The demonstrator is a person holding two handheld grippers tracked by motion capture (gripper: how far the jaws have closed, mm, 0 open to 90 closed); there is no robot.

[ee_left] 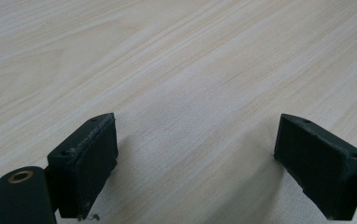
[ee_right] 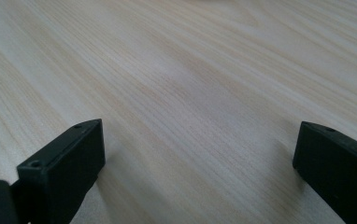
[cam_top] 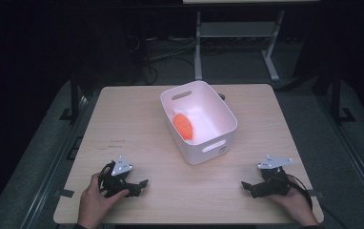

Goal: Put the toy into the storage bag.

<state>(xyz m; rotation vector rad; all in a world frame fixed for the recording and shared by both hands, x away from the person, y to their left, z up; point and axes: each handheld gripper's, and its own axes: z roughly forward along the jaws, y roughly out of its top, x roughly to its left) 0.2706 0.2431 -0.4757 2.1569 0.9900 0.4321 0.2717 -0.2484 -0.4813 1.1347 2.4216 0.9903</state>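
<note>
at the near left of the pale wood-grain table point(cam_top: 123, 124), the left gripper point(cam_top: 141, 184) rests low in the person's left hand point(cam_top: 93, 200), its black jaws spread apart with nothing between them; in the left gripper view the left gripper point(ee_left: 195, 154) has only bare wood in the gap. it points toward the table's middle.

moving right, the white plastic bin with cut-out handles point(cam_top: 220, 143) stands at the centre of the table, a little toward the far side, turned at an angle so one short end faces the near edge. inside it lies a bright orange, oval, soft-looking object point(cam_top: 184, 125), on the bin's floor against the left wall. its long axis appears to run roughly along the bin's length, from near to far. nothing else can be made out in the bin.

at the near right, the right gripper point(cam_top: 245, 185) sits in the right hand point(cam_top: 297, 202), jaws likewise apart and empty, as the right gripper view confirms for the right gripper point(ee_right: 197, 163).

the orange object lies ahead of both grippers, up and to the right of the left one, up and to the left of the right one. judging by its place against the left wall, the left gripper looks slightly better placed, coming down over the rim.
</note>
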